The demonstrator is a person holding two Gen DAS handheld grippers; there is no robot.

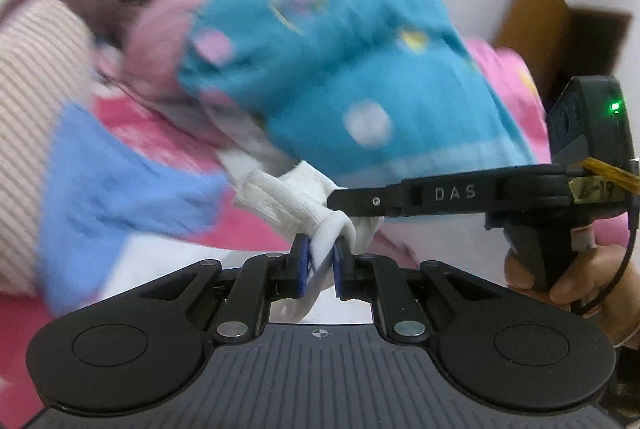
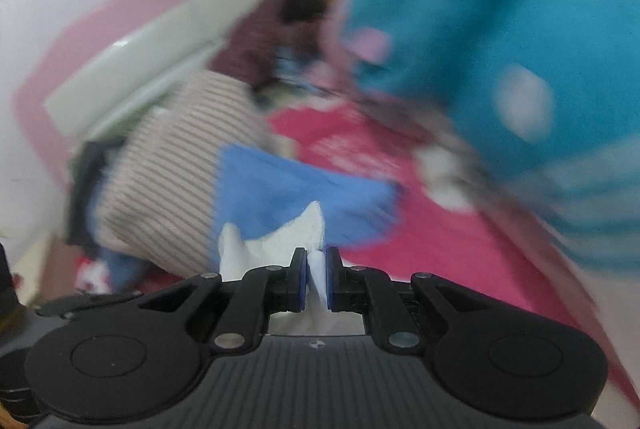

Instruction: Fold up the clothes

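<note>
Fingers of both grippers, left [image 1: 320, 261] and right [image 2: 317, 271], pinch one white garment [image 1: 288, 201]; lifting step; next, spread it flat

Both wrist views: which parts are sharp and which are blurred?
Left wrist view: the left claw and the white garment it pinches are sharp, the blue spotted garment and bedding smeared. Right wrist view: the right claw is sharp, everything behind it streaked more heavily; both views bend at the edges.

A pink bed cover [image 2: 360, 149] carries a teal spotted garment [image 2: 500, 49], a blue cloth [image 2: 288, 185] and a striped cushion [image 2: 168, 181].
</note>
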